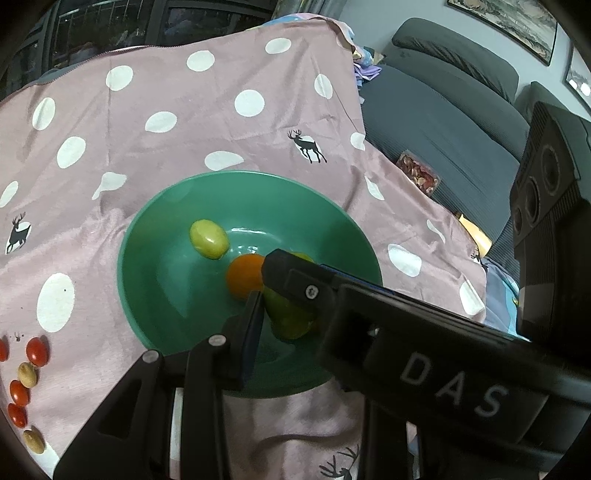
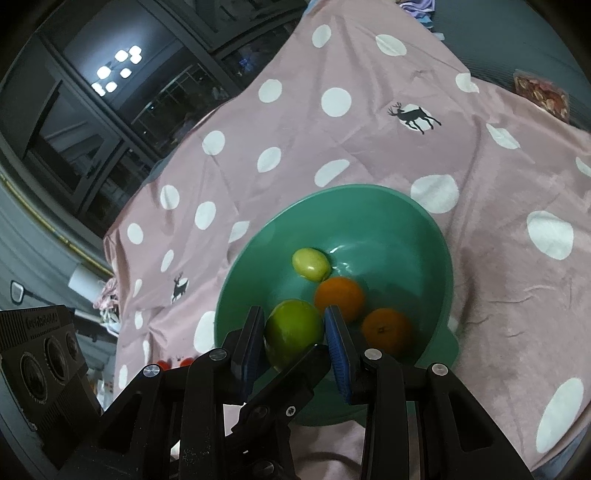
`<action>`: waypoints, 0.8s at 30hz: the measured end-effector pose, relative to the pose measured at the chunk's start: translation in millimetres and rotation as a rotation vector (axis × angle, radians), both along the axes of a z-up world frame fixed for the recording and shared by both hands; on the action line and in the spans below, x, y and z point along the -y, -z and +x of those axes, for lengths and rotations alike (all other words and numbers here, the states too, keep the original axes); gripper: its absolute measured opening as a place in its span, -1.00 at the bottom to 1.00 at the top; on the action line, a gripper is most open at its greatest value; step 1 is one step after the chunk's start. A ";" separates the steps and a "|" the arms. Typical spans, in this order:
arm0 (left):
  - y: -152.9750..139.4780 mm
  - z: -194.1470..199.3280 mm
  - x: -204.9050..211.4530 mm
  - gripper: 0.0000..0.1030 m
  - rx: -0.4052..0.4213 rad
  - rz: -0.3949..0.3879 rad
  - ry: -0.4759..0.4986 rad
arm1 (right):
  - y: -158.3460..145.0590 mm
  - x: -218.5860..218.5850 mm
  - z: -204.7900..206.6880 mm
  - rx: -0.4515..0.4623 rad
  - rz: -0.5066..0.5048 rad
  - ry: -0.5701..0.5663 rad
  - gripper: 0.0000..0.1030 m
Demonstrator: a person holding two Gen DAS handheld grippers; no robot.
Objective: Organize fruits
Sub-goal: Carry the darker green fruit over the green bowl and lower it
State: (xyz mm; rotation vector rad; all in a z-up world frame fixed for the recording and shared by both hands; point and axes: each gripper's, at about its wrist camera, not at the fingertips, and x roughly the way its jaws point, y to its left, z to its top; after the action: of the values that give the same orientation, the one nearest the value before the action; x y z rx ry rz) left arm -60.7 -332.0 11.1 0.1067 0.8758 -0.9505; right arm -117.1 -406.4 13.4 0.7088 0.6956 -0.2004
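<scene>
Your right gripper (image 2: pixel 294 332) is clamped on the green fruit (image 2: pixel 291 330) low over the bowl's (image 2: pixel 424 221) near side; the left gripper (image 1: pixel 264 295) looks nearly closed, holding nothing I can make out. Release carelessly and it knocks the oranges (image 2: pixel 340 297).

Behind your work surface, note the pink dotted cloth (image 1: pixel 221 122), the grey sofa (image 1: pixel 443 122) to its right, framed pictures (image 1: pixel 517 22) on the pale wall, and dark windows (image 2: pixel 92 122) reflecting a ceiling lamp (image 2: pixel 118 70).
</scene>
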 end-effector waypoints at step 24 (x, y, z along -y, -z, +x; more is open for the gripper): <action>8.5 4.1 6.6 -0.37 -0.039 -0.005 0.020 | 7.2 7.3 1.1 -0.037 0.001 0.037 -0.29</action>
State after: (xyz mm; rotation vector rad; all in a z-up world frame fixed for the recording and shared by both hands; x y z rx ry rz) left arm -56.5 -338.7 2.5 0.0926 0.9101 -0.9759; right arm -116.0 -413.7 6.2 0.7204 0.7181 -0.2479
